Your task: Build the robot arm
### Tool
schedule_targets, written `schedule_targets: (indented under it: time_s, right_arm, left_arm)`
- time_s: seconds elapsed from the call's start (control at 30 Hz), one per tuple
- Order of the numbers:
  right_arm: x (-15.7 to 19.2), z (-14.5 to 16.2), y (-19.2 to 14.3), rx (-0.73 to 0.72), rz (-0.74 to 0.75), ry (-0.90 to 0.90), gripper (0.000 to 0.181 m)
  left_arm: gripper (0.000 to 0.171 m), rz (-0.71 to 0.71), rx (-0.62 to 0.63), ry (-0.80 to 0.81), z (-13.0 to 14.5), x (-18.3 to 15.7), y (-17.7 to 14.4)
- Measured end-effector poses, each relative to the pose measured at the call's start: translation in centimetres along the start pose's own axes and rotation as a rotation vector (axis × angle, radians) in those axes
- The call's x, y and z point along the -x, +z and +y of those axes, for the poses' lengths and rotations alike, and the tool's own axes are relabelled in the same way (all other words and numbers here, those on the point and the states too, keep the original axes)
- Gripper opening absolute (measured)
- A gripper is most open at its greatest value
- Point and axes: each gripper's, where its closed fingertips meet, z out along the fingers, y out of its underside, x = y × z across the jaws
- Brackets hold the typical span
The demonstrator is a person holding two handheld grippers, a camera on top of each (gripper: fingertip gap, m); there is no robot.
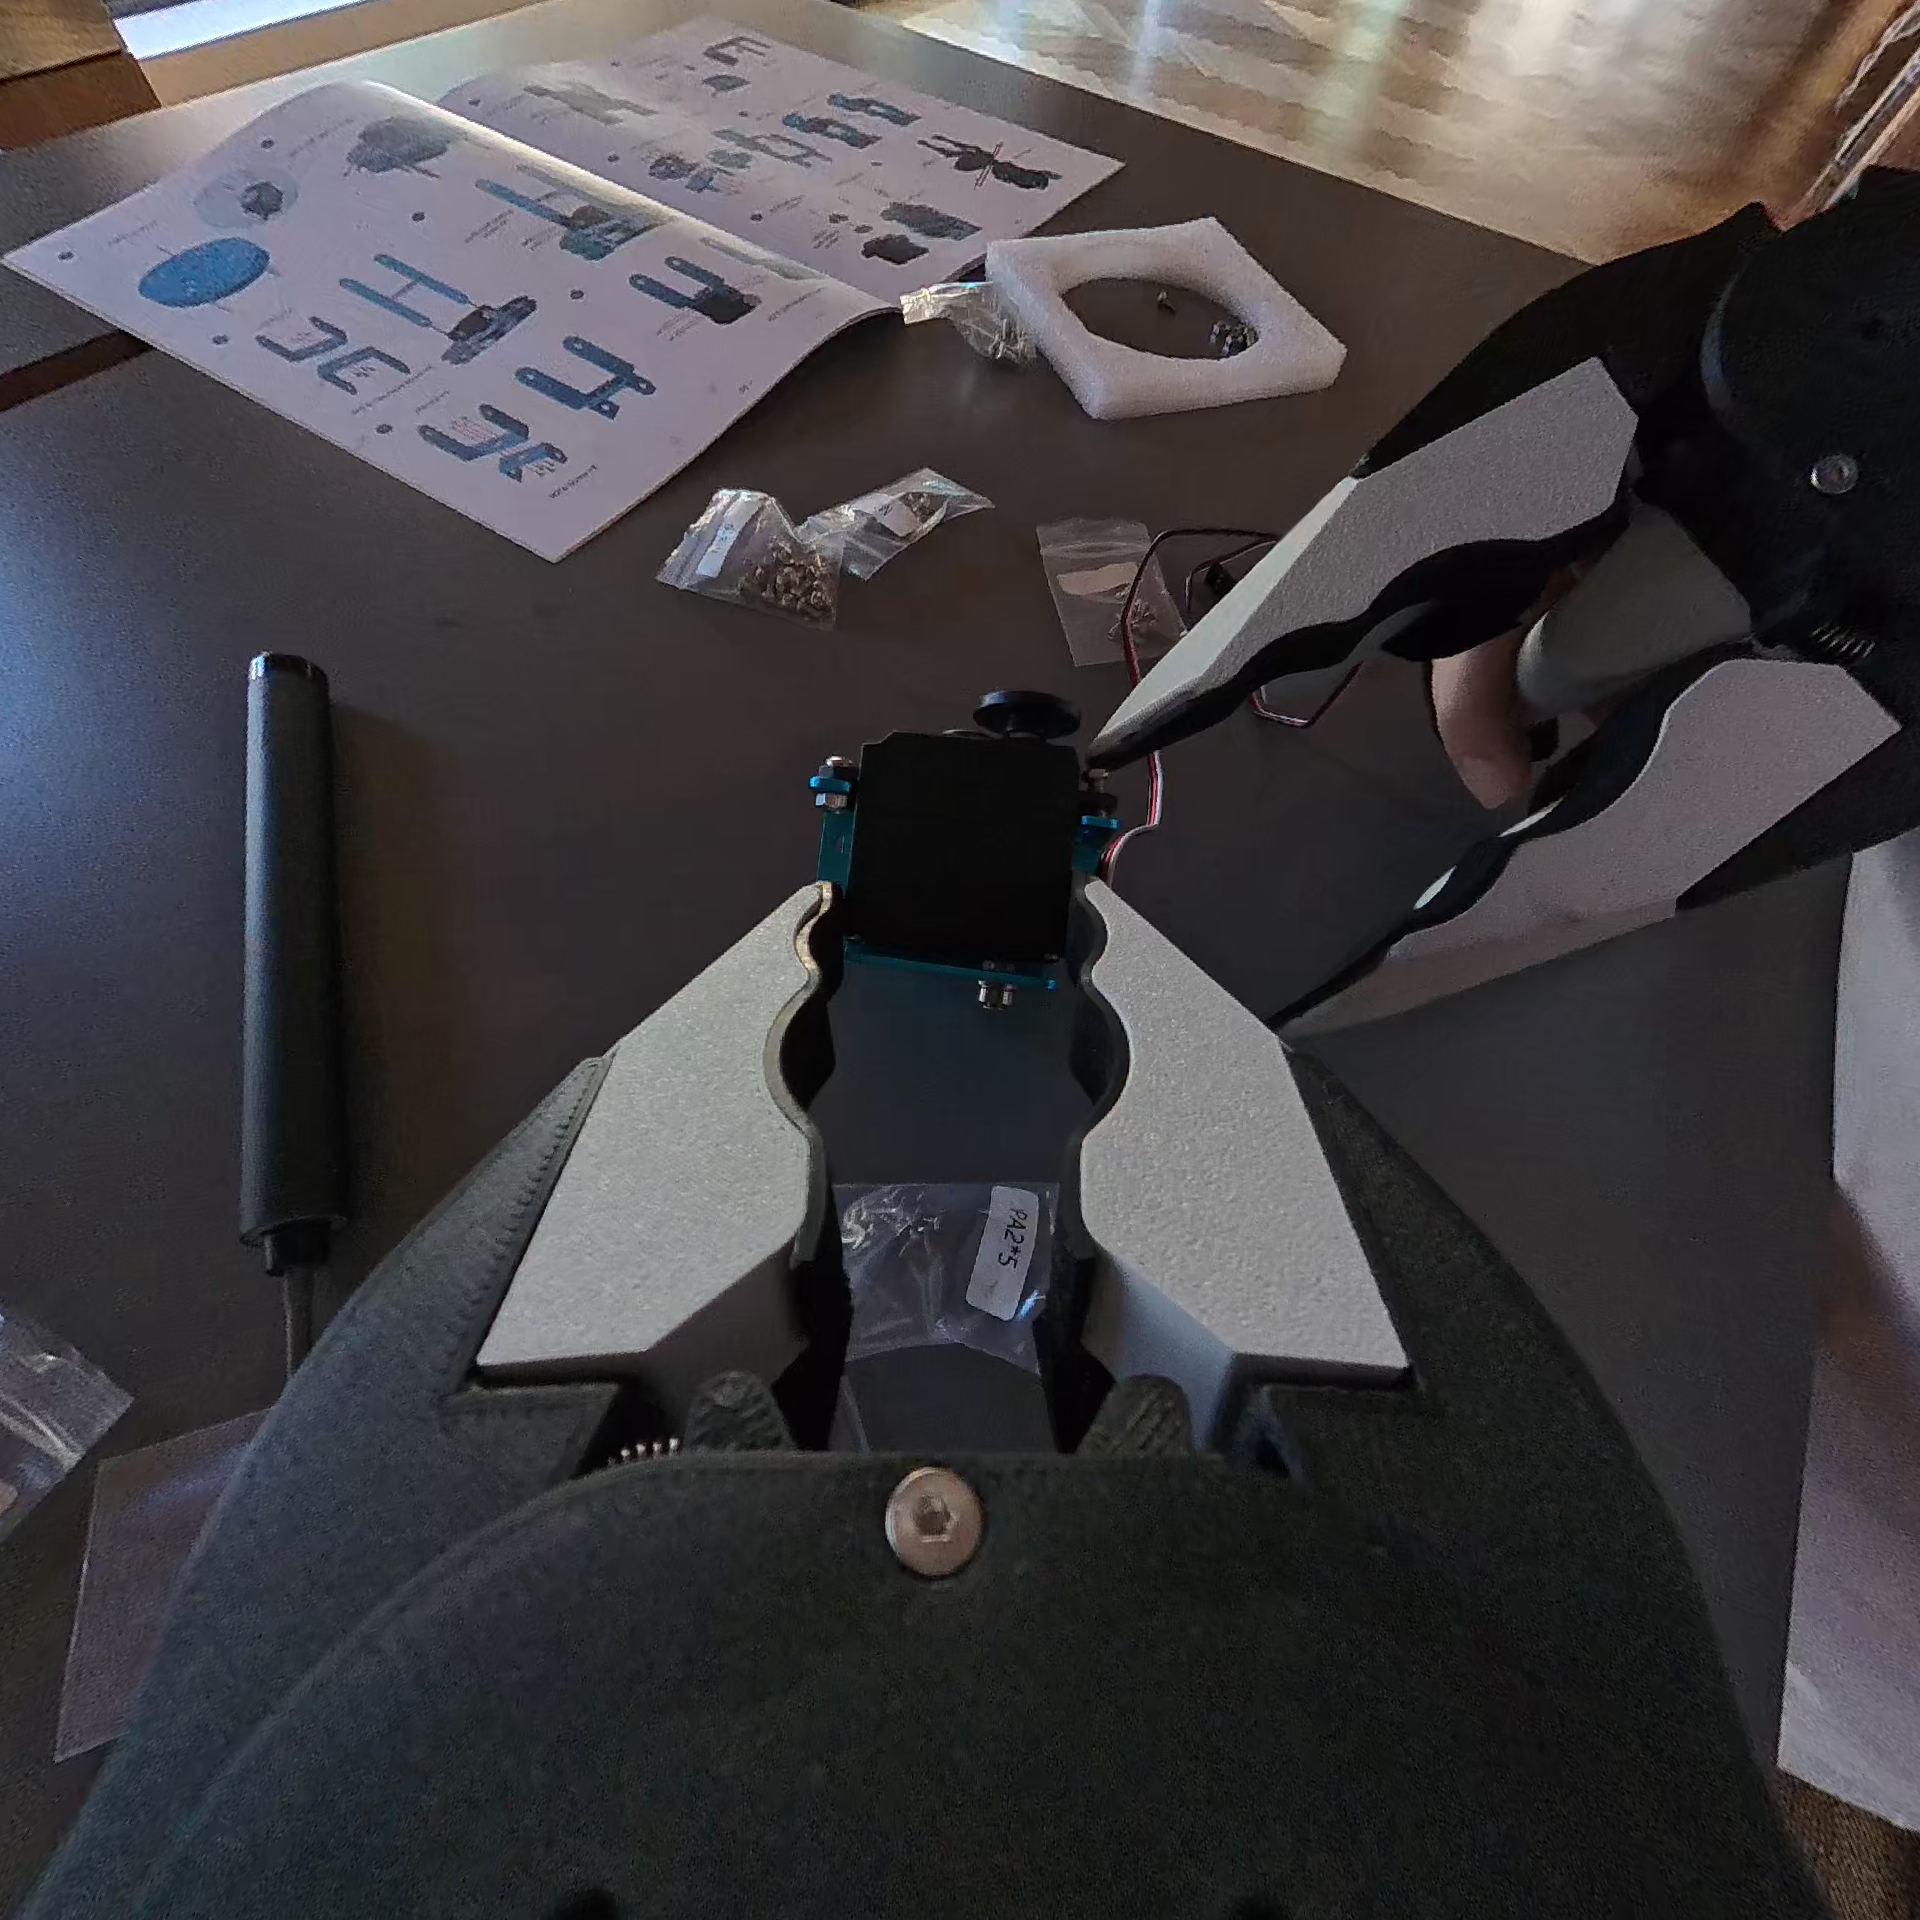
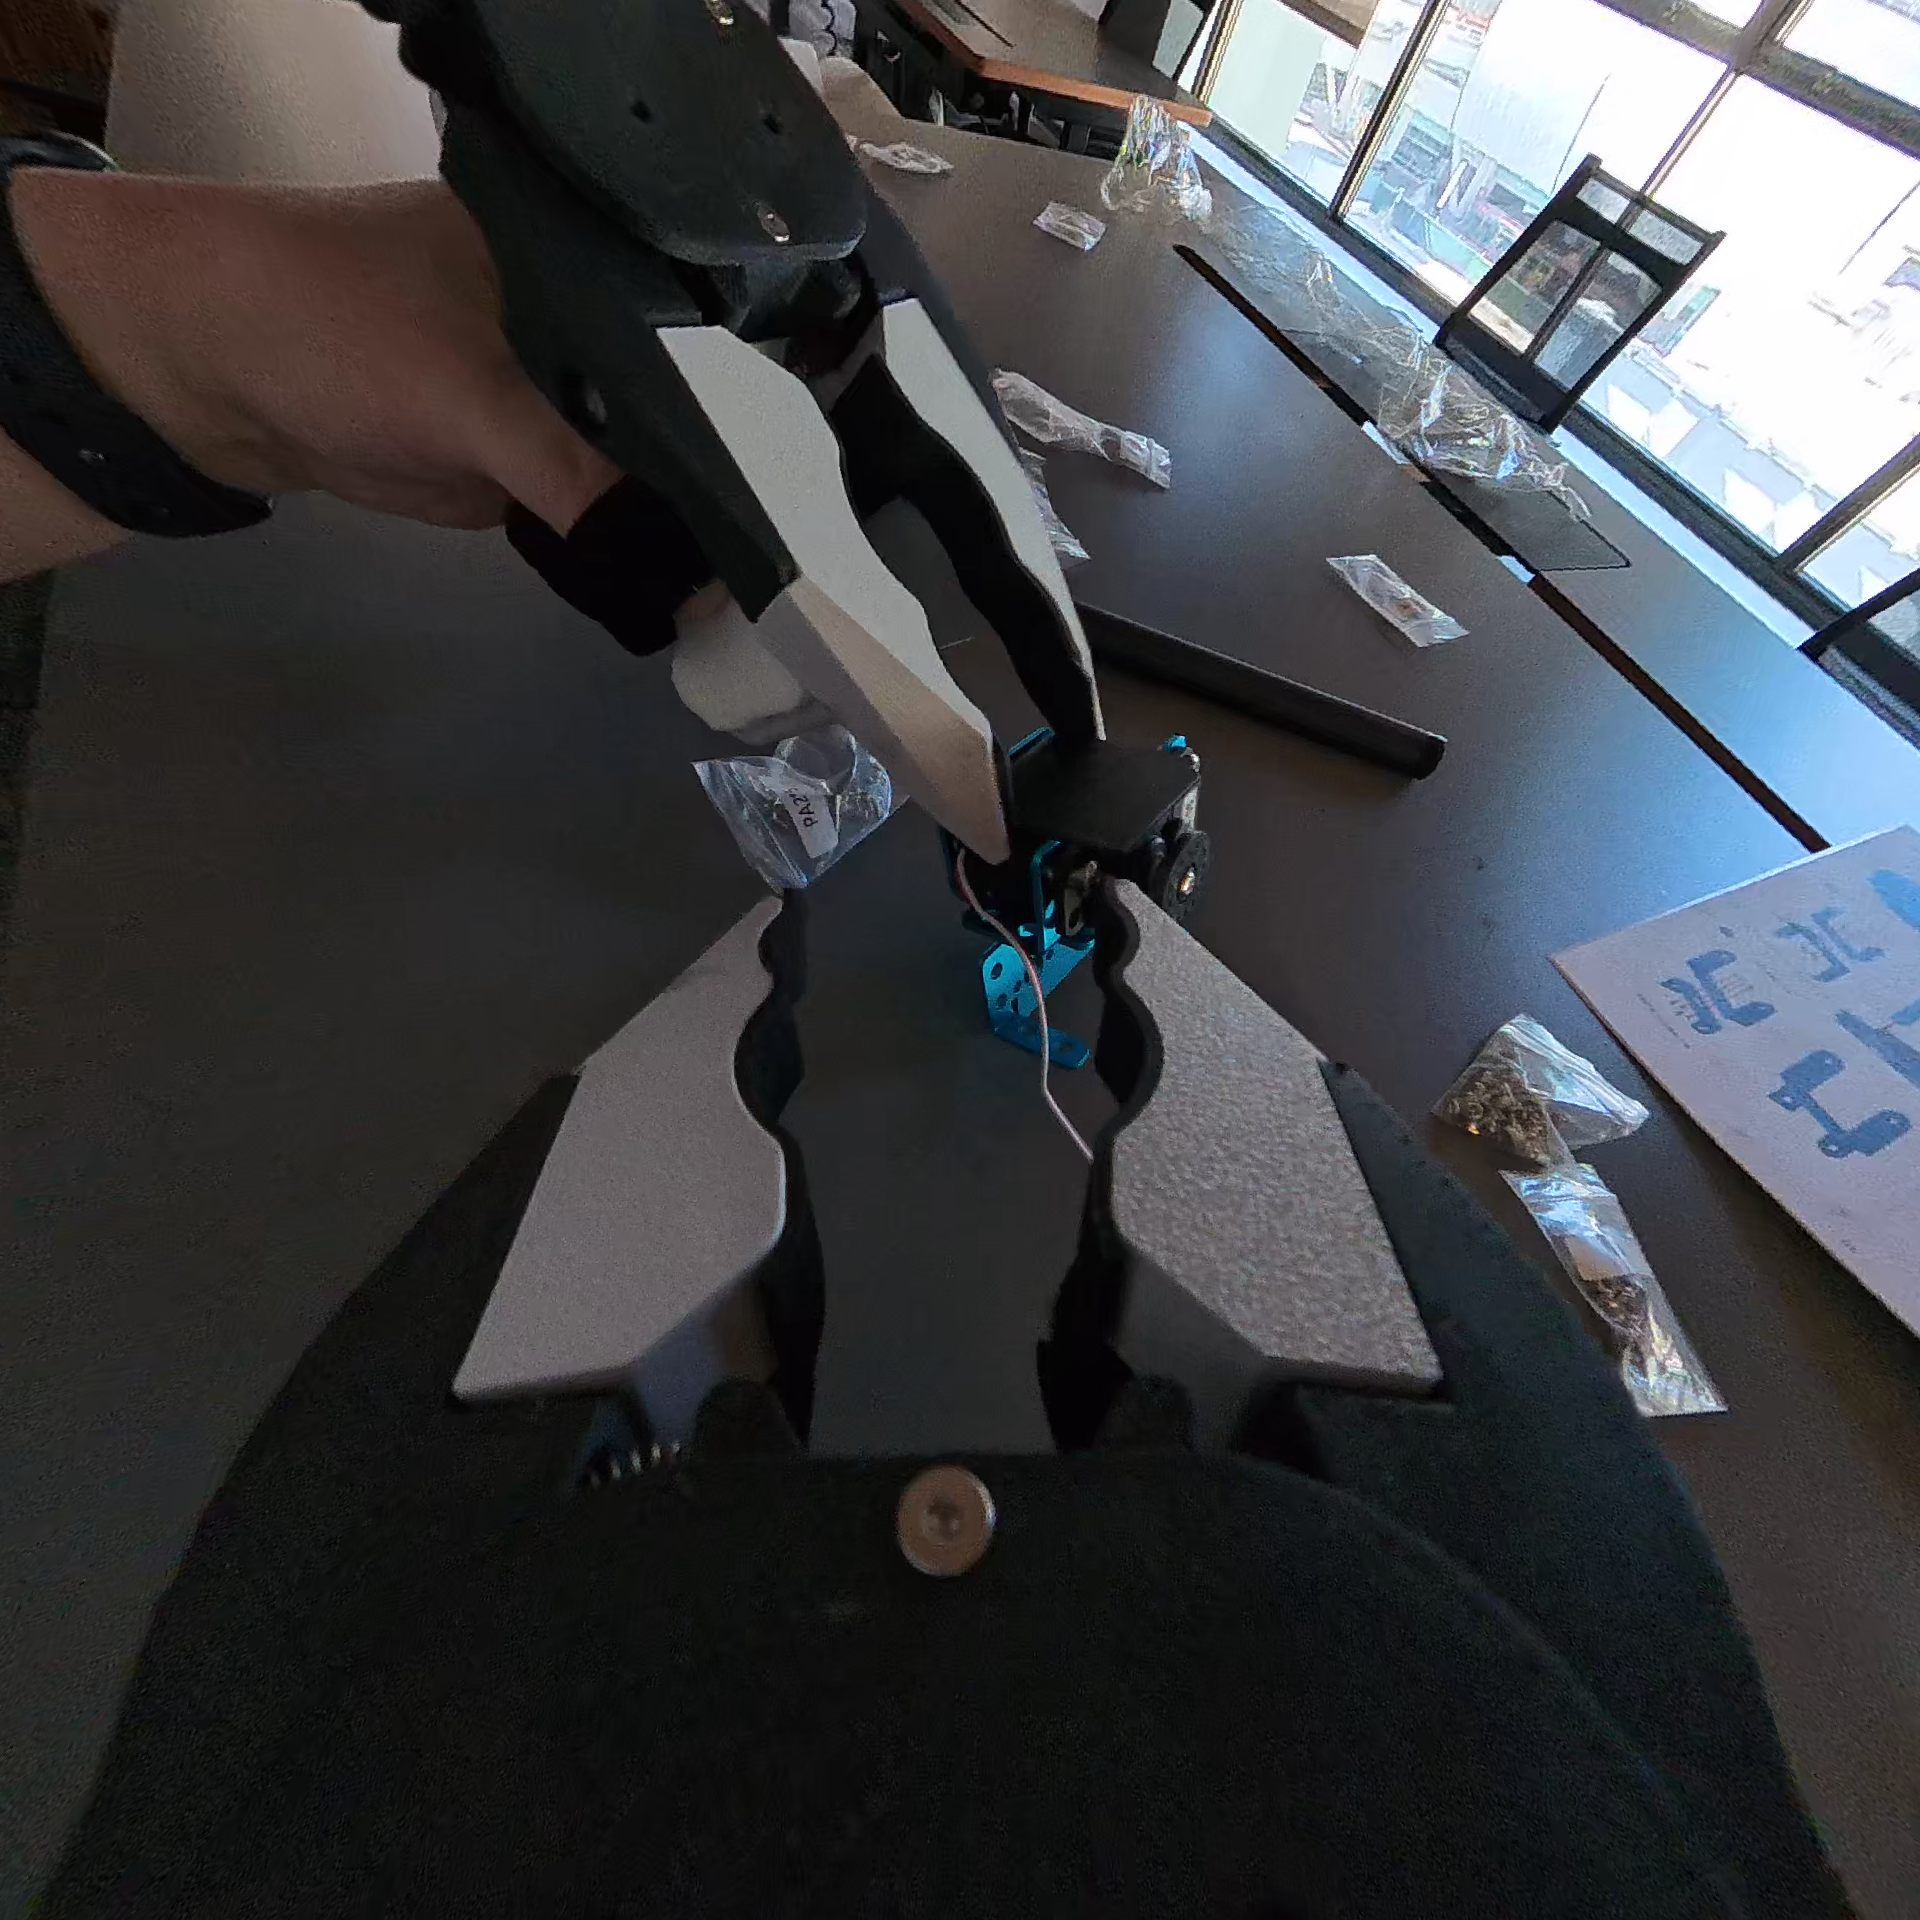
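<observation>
We count two grippers [image 1: 951, 904] [image 2: 945, 914], one black servo [image 1: 961, 847] in one blue bracket [image 2: 1023, 987], one open booklet [image 1: 540, 260], one white foam frame [image 1: 1164, 312], one black cylinder [image 1: 291, 935], several small bags of hardware, four clear near the booklet [image 1: 764, 566].

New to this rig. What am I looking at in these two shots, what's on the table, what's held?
No robot: a person holds hand-operated tongs in each hand, with a wide-angle camera on each looking along its fingers. In the left wrist view, the left tongs are closed on a black servo in a blue bracket. The right tongs are open, one tip against the servo's mounting screw. On the dark table lie an open instruction booklet, bags of screws, a white foam frame and a black-handled tool.
</observation>
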Motion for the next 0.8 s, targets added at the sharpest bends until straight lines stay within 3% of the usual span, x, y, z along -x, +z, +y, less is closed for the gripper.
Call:
schedule_targets:
  time_s: [0.8]
  right_arm:
    - [0.08, 0.5, -0.23, 0.02, 0.038, -0.143, 0.052]
  left_arm:
    - [0.043, 0.001, 0.001, 0.002, -0.05, -0.06, 0.09]
